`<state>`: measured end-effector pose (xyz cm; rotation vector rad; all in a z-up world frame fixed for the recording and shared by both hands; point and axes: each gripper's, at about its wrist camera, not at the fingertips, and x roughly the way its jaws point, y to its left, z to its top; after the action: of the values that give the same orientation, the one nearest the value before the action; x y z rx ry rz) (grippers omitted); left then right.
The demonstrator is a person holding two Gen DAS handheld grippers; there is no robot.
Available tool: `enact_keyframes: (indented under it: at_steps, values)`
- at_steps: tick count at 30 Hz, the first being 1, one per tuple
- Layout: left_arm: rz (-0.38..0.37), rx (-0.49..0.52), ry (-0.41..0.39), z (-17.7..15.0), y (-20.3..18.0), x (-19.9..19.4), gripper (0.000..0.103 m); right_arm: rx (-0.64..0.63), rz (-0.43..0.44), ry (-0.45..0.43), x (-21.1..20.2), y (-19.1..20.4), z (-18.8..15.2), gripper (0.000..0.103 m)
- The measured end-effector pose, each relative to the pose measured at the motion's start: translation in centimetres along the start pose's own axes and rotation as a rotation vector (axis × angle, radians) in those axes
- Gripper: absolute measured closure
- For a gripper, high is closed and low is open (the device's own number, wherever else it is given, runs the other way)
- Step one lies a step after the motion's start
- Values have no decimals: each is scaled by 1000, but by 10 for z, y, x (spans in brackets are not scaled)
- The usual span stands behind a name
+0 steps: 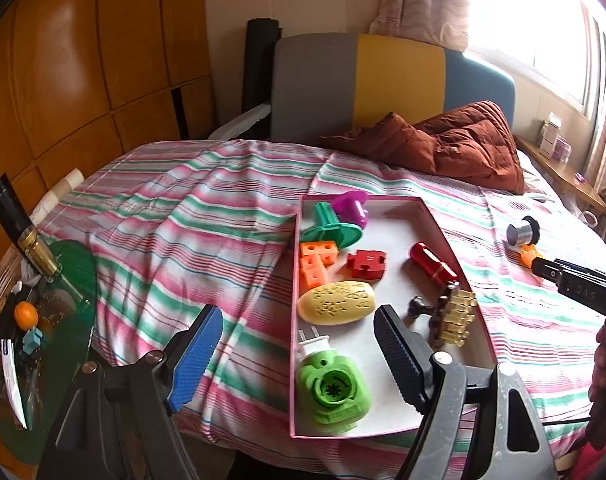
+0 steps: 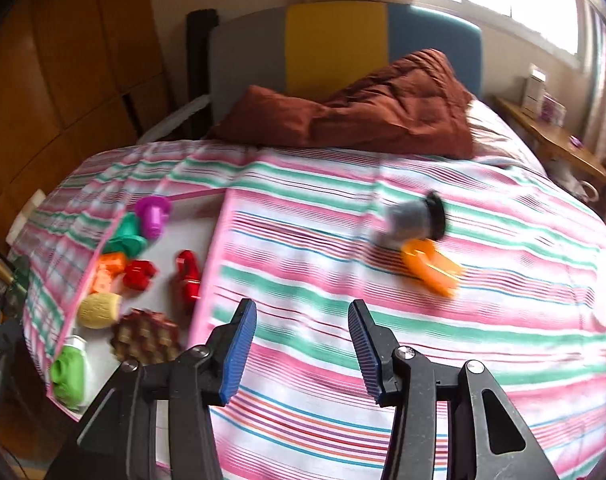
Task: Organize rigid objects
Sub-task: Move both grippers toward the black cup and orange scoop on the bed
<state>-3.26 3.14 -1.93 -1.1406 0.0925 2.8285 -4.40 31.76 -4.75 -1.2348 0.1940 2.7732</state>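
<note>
A pink-rimmed shallow box (image 1: 443, 236) lies on the striped bed and holds several toys: a green plug-in device (image 1: 333, 390), a yellow oval (image 1: 337, 302), orange blocks (image 1: 317, 260), a red block (image 1: 365, 264), a red cylinder (image 1: 431, 262) and an amber comb-like piece (image 1: 453, 316). My left gripper (image 1: 299, 348) is open and empty above the box's near left corner. My right gripper (image 2: 303, 344) is open and empty over bare bedspread. Ahead of it lie an orange piece (image 2: 433, 266) and a grey-black cylinder (image 2: 417, 220), both outside the box (image 2: 217, 248).
A rust-brown quilt (image 1: 459, 140) lies at the bed's head. A glass side table (image 1: 59, 320) with bottles and clutter stands at the left. A wooden shelf (image 2: 559, 148) runs along the right under the window. The right gripper's arm (image 1: 583, 284) shows at the left wrist view's right edge.
</note>
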Motion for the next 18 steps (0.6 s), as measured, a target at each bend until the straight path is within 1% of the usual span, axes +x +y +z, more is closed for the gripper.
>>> enact_keyframes:
  at_steps: [4,6,10,12,18]
  values:
    - [-16,27,-5,3,-12,-1,23,33,-44,9,-3,-29,-5,54]
    - [-27,45,-6,5,-19,-1,23,43,-64,12,-4,-42,-7,52]
    - [-69,70,-5,10,-35,-1,23,56,-100,18,-6,-66,-11,51]
    - [-77,86,-9,12,-43,-1,24,65,-120,18,-6,-76,-14,50]
    - [-118,146,-20,20,-71,-1,23,126,-139,22,-3,-108,-22,50]
